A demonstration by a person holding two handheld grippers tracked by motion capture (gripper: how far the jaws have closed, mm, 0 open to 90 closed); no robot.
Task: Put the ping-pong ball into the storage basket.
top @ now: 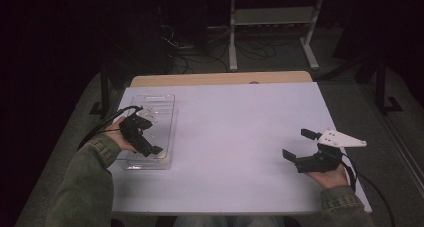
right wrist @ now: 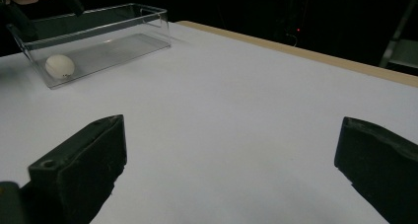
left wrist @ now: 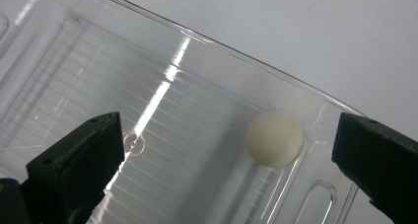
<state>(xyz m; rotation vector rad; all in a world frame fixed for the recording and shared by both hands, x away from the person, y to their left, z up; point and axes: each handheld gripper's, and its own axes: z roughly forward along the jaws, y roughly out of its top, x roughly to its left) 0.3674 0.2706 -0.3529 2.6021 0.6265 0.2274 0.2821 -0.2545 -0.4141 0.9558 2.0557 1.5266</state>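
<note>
The left gripper (top: 150,137) was held over the clear bin (top: 131,164) at the left side of the table (top: 240,137), its jaws pointing down into the bin. In the left gripper view the jaws stood wide apart and held nothing. The ball (left wrist: 274,138), white and round, lay on the ribbed bin floor (left wrist: 88,100) between the two jaws, closer to the right one and touching neither. It sat in a corner of the bin, close against the wall (left wrist: 296,83).

In the right gripper view the ball (right wrist: 59,66) rested at the near end of the bin (right wrist: 123,24), against the end wall, with the remainder of the bin floor bare. In the high view it showed only as a pale patch at the near end of the bin, beside the left gripper's tip.

The right gripper (top: 300,146) was held near the right edge of the table, well apart from the bin, pointing across the table toward it. Its jaws stood wide apart and empty, above bare white table (right wrist: 236,115). A grey plate (top: 345,138) sat on top of it and a cable (top: 367,184) trailed off the table edge
</note>
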